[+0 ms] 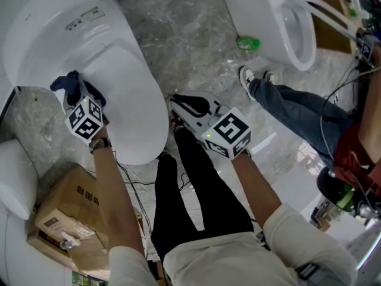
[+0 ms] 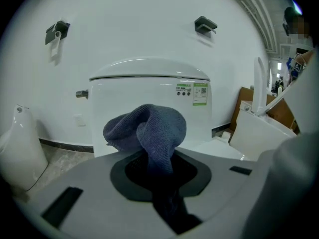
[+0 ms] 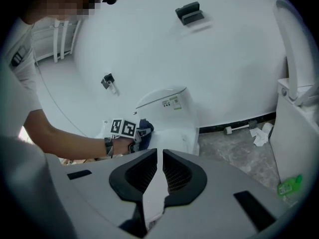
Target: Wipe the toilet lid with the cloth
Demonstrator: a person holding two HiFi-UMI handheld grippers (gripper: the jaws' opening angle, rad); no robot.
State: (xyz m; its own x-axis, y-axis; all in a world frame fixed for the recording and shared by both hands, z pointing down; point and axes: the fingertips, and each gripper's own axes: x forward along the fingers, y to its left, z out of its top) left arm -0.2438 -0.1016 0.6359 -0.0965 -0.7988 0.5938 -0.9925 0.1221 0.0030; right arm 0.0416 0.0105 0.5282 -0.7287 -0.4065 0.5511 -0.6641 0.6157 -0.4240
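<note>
Cardboard box (image 1: 68, 210) near toilet lid (image 1: 134, 100)

Bunched blue cloth (image 1: 68, 83), closed white lid (image 1: 128, 100)

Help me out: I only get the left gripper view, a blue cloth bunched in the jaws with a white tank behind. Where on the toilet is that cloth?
Observer: The left gripper holds the cloth at the back of the closed toilet lid, right by the tank.
Operator: And the other hand?
Observer: The right gripper is off the lid, beside it, over the person's black trousers, jaws almost together.
Operator: Anyone else around?
Observer: Yes, legs in jeans show beside another toilet.
</note>
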